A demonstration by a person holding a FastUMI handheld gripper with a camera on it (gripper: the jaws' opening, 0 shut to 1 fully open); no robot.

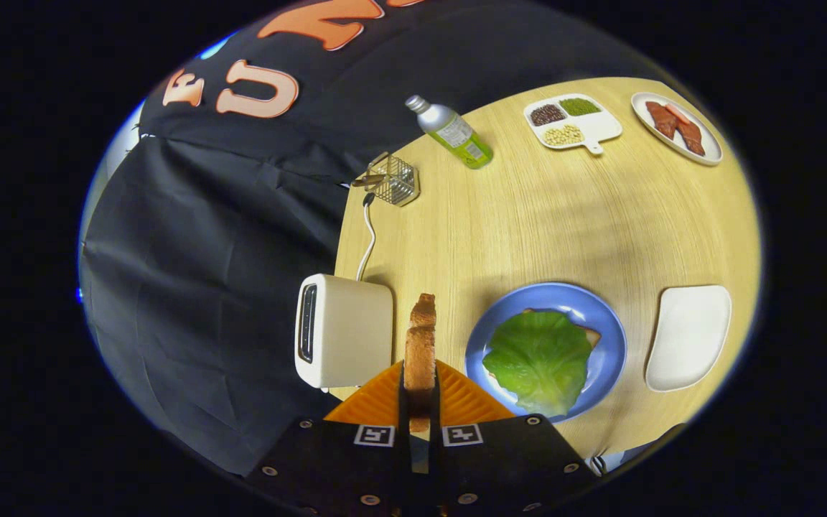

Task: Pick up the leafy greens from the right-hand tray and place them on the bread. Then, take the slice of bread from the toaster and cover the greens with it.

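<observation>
Your gripper (420, 388) is clamped on the slice of bread (421, 345): both orange fingers (374, 402) press against its flat sides, and the slice stands on edge between them, its crusty top reaching out beyond the fingertips. You hold it above the wooden table (528, 215), just beside the white toaster (342, 330), which lies to the left of the fingers with its dark slot turned away toward the cloth wall. A white cord (369, 240) runs from the toaster toward a small wire basket (393, 179) near the table's far edge. To the right of the fingers, close by, sits the blue plate (604, 316), and on it the leafy greens (539, 359) already lie spread over the lower bread (589, 334), of which you can see just a corner peeking out past the leaf. Further right, apart from the plate, is the white tray (690, 337). Well beyond, at the far side of the table, you have a green bottle (451, 133) with a silver cap, a white divided dish (573, 122) with three kinds of grains or beans in its compartments, and a white oval plate (675, 128) carrying reddish strips of meat.
</observation>
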